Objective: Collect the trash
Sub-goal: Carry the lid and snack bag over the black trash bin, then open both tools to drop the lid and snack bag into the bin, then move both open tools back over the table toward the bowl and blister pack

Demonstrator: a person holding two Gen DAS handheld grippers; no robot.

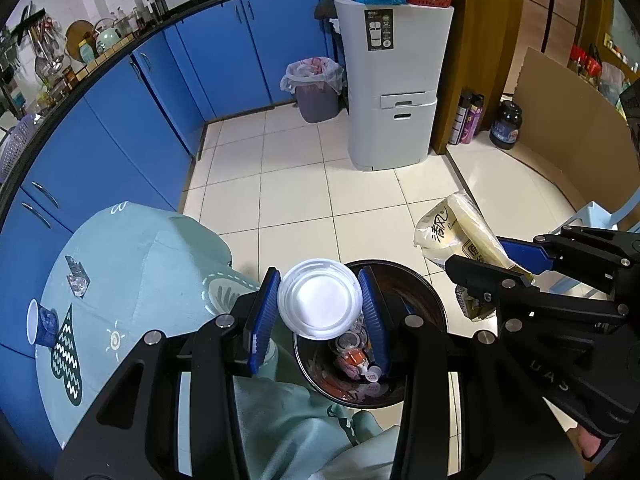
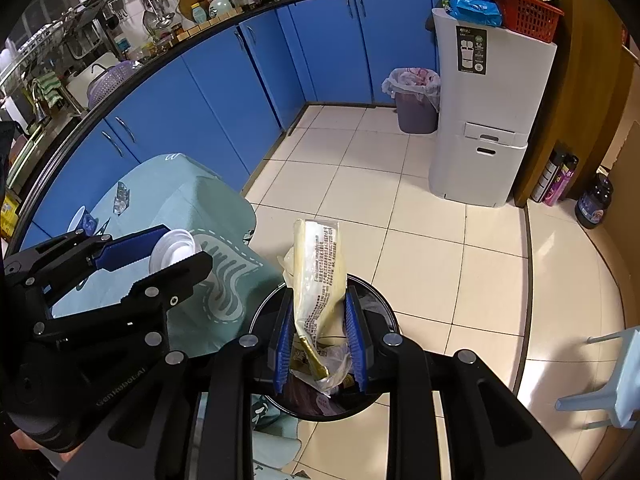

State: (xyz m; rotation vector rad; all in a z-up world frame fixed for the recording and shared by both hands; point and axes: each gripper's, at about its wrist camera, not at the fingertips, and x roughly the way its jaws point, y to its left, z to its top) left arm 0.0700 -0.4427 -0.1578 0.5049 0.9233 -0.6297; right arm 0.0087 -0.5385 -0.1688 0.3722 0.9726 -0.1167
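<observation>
My left gripper is shut on a white plastic lid and holds it above the black trash bin, which holds several scraps. It also shows in the right wrist view. My right gripper is shut on a crumpled yellowish wrapper over the same bin; the wrapper also shows in the left wrist view. On the green-clothed table lie a blue paper cup and a clear crumpled packet.
Blue cabinets run along the left. A grey lined bin and a tall white bin cabinet stand at the back. Bottles and cardboard stand on the right. A light blue stool stands at the right.
</observation>
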